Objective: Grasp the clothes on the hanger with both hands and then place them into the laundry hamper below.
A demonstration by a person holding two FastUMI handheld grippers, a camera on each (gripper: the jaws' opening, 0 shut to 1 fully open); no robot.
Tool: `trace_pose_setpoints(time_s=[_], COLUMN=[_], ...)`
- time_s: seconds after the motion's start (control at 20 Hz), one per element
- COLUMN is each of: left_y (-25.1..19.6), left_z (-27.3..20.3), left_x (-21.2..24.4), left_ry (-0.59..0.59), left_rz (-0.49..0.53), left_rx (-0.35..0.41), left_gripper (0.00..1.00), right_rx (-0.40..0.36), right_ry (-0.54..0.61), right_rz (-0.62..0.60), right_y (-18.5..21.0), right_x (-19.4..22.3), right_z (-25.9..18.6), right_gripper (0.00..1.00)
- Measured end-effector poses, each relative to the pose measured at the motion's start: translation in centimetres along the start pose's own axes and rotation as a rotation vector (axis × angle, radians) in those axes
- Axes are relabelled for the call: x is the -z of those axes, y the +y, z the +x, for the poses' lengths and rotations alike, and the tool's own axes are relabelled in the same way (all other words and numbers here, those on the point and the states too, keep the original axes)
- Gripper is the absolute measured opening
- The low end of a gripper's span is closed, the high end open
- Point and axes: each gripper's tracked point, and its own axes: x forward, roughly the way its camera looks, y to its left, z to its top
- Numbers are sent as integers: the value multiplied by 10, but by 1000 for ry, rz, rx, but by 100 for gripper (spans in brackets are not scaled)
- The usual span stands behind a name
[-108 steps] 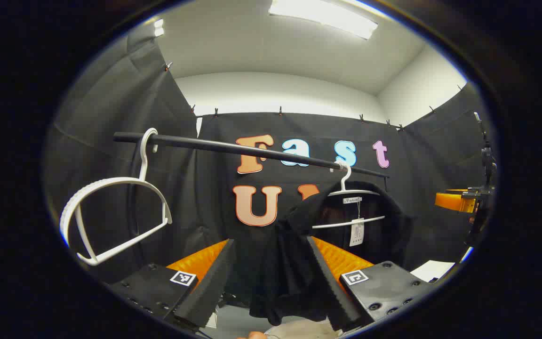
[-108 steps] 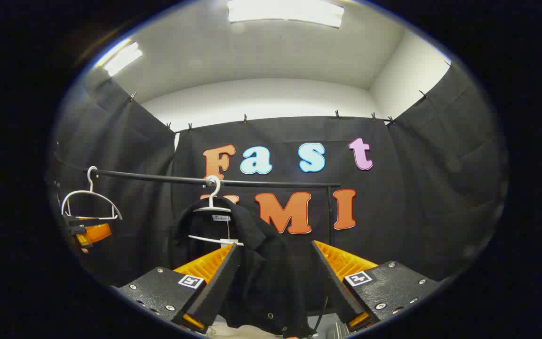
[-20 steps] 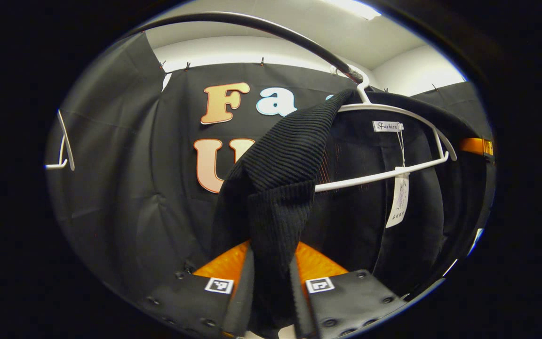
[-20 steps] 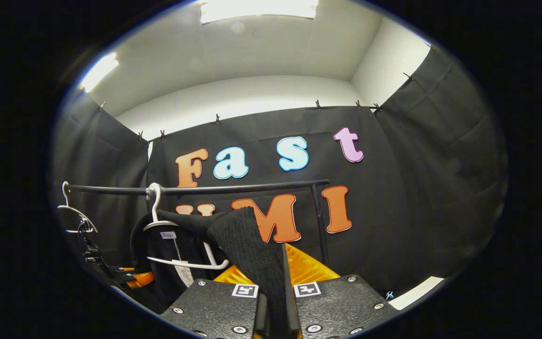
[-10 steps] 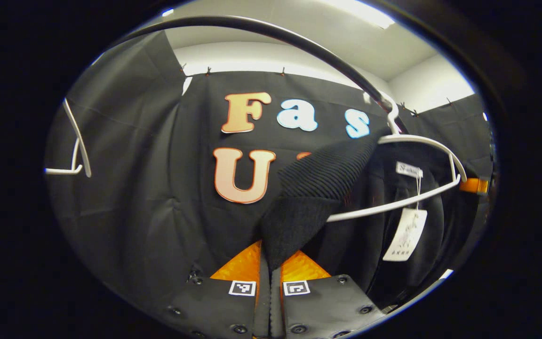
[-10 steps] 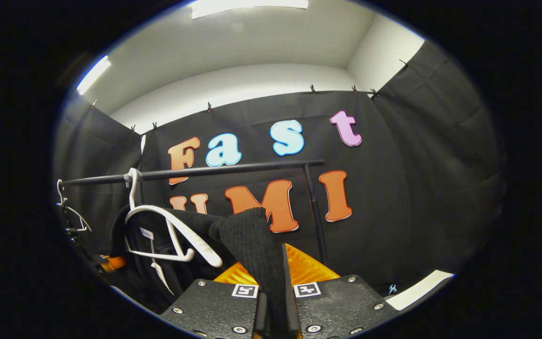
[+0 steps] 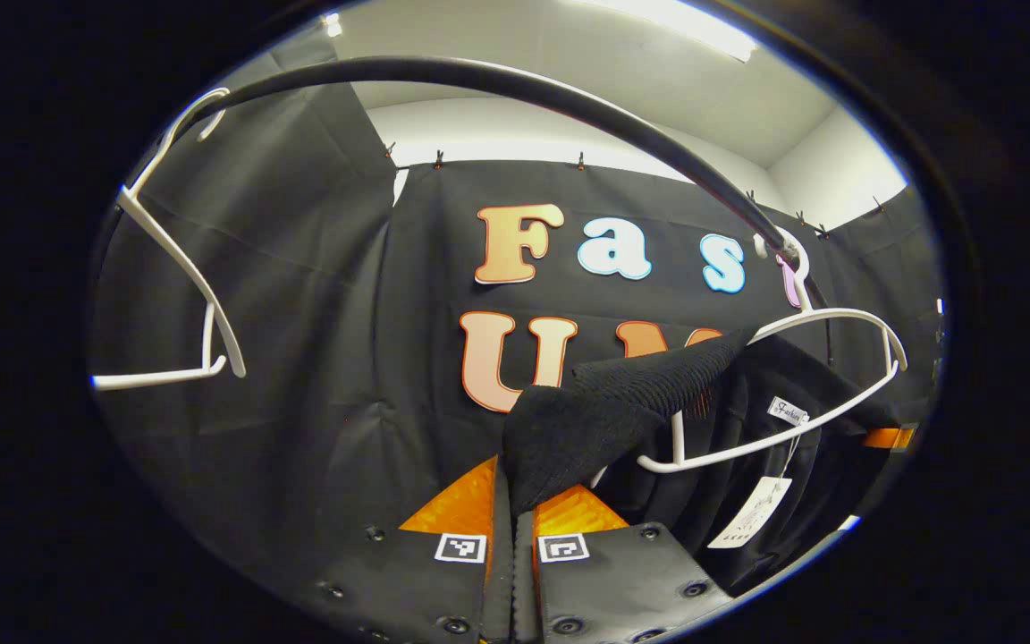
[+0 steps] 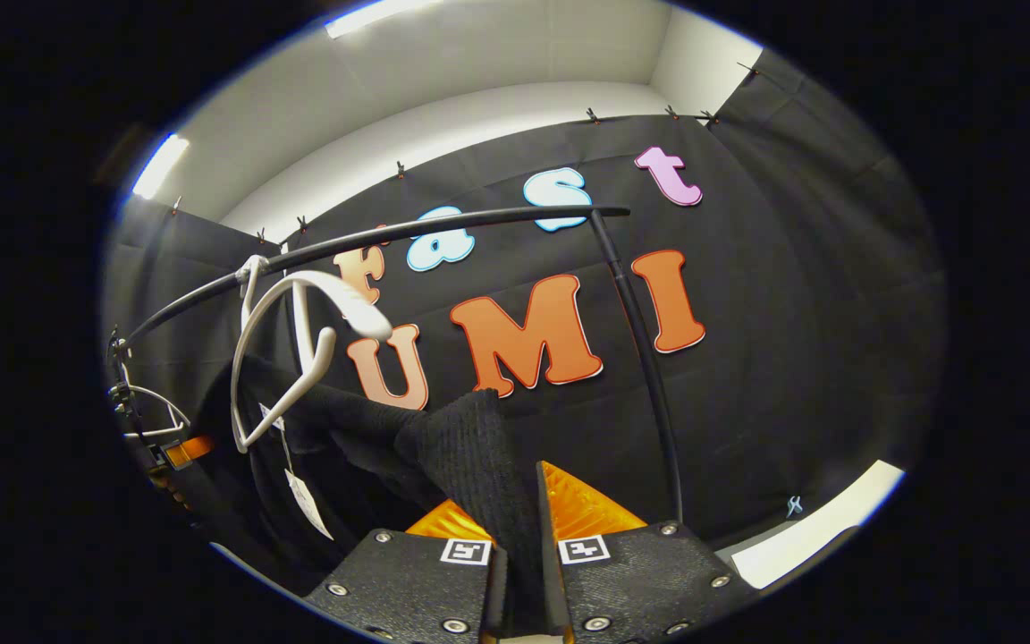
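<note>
The left gripper (image 7: 512, 537) has two matte black textured blocks studded with round screws, each carrying a small square black-and-white marker. The right gripper (image 8: 522, 559) matches it, with silver-headed screws and the same paired markers near the inner edges.

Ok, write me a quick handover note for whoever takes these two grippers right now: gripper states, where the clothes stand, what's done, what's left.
Left gripper: shut on a fold of the black knit garment.
Right gripper: shut on the garment's other shoulder.
The garment is pulled down and stretched between the two grippers; both shoulders look off the white hanger, which hangs tilted from the black rail. A second, bare white hanger hangs further along the rail.
Done: two-handed grasp, garment mostly freed.
Left: clear the hanger fully, lower the garment into the hamper, release.
</note>
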Motion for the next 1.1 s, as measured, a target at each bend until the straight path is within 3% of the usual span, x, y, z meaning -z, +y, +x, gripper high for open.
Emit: trace_pose_setpoints(time_s=[0.35,0.55,0.8,1.1], left_y=[15,24,25,33], left_z=[-3,-3,-5,0], left_x=[18,19,34,77], left_ry=[49,35,75,159], left_rz=[-36,53,16,41], left_rx=[-15,-45,-59,-144], left_gripper=[8,7,7,10], right_rx=[-22,-33,-41,-23], right_ry=[64,93,130,176], right_rz=[-16,-34,-33,-41], right_y=[15,21,35,38], right_x=[46,70,91,127], right_z=[3,1,-4,-4], right_gripper=[13,13,13,13])
